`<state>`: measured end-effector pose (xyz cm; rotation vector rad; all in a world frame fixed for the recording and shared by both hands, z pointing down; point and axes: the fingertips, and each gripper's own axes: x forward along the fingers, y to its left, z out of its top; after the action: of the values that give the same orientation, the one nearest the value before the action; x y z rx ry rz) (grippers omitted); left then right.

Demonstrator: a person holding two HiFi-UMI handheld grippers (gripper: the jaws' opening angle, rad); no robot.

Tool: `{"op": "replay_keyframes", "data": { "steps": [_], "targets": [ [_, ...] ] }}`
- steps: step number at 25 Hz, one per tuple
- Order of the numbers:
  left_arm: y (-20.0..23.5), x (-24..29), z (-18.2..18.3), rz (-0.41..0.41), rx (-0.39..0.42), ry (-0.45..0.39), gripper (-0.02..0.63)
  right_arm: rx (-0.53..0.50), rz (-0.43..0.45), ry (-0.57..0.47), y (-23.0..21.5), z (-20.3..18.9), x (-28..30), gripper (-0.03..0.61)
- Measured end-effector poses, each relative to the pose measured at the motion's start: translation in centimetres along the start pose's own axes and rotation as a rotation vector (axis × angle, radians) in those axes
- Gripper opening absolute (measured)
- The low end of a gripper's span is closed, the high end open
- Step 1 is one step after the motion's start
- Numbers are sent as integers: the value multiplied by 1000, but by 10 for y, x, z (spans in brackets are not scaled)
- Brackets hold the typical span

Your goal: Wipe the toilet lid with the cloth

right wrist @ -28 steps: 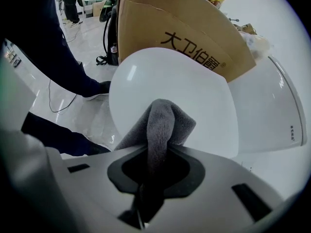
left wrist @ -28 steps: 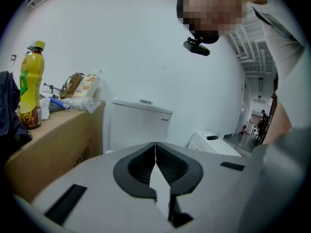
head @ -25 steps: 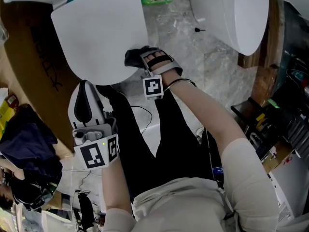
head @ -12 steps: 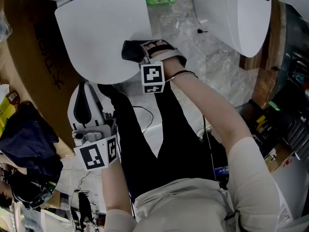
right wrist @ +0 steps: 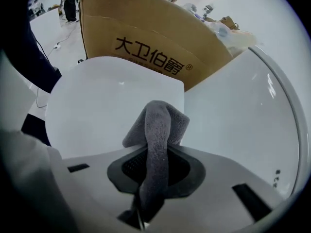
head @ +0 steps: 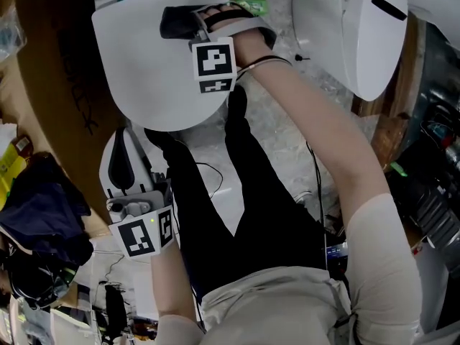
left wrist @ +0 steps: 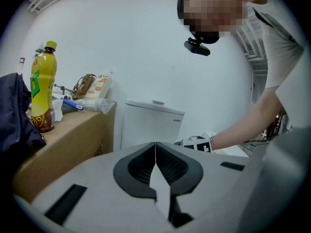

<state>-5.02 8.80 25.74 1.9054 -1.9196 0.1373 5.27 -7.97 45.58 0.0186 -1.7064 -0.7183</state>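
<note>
Your right gripper [right wrist: 154, 171]: jaws clenched on the grey cloth [right wrist: 158, 123].
Cloth: on the white toilet lid [head: 144, 70], at its far end.
Your left gripper [left wrist: 155, 166]: jaws closed together, empty, low beside you.

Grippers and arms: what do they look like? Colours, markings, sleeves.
Left gripper and right gripper: pale grey shells, black ribbed pads, each carrying a white cube with black square markers. Arms bare below short pale sleeves; black straps cross the right hand.
</note>
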Motion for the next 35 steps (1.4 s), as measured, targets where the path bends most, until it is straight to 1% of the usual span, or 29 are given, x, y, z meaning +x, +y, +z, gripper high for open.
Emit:
{"op": "replay_keyframes", "data": {
  "steps": [4, 7, 11, 14, 17, 19, 24, 29, 33, 35],
  "targets": [
    [8, 5, -1, 28, -15, 7, 15, -54, -85, 6, -37, 3, 22, 71],
    [9, 8, 1, 39, -20, 15, 15, -77, -105, 6, -51, 7, 37, 71],
    [13, 9, 1, 51, -21, 17, 15, -117, -116, 35, -59, 5, 63, 71],
    [19, 9, -1, 67, -28, 19, 15, -120, -121, 60, -57, -1, 79, 71],
    [23, 10, -4, 78, -37, 20, 15, -121, -136, 65, -56, -2, 80, 69],
    [22, 10, -6, 74, -40, 23, 15, -125, -118, 64, -50, 0, 79, 69],
    [12, 16, -2, 33, -36, 15, 15, -171, -63, 80, -23, 4, 72, 69],
    [15, 15, 2, 28, -29, 7, 15, -153, -32, 79, 4, 8, 63, 69],
    [19, 10, 0, 26, -21, 12, 15, -150, -6, 64, 37, 13, 51, 69],
    [20, 7, -3, 25, -21, 11, 15, -149, 22, 65, 55, 14, 45, 69]
  ]
}}
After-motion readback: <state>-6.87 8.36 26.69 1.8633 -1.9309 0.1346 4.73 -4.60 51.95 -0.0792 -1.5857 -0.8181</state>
